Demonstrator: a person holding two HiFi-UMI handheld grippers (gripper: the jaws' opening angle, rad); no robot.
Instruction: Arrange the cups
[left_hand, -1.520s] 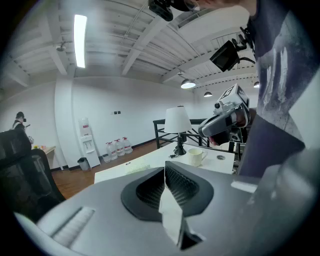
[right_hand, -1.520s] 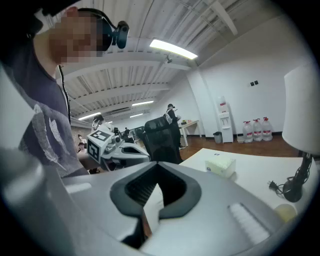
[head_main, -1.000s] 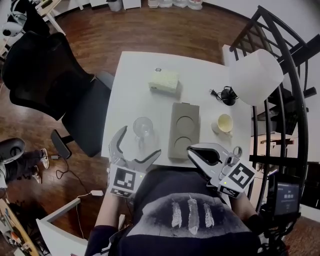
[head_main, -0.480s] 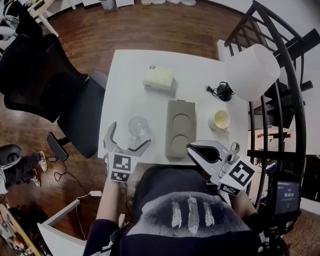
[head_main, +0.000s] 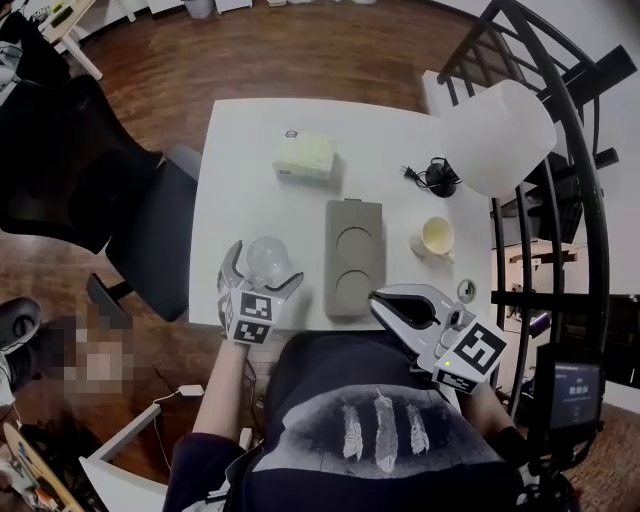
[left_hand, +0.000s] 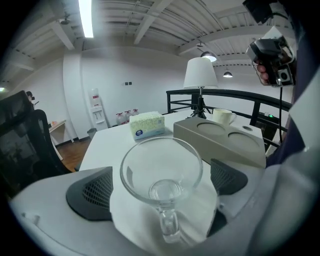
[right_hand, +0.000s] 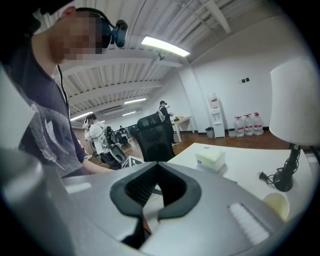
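Clear glass cup w/ handle (head_main: 268, 256) stands on white table (head_main: 240, 170) by its near-left edge, between left gripper's (head_main: 263, 270) jaws, which have just been opening and are wide apart, pads not touching. Grey two-slot holder (head_main: 354, 258) is empty; cream mug (head_main: 437, 237) sits apart on its right. Right gripper (head_main: 380, 299) closed, empty. Prob. nothing arranged yet.

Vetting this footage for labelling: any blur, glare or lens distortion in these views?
Head view: sharp, evenly lit, mild wide-angle stretch. Left gripper view: fisheye, dark corners, clear glass cup sharp. Right gripper view: fisheye, ceiling strip light blown out.
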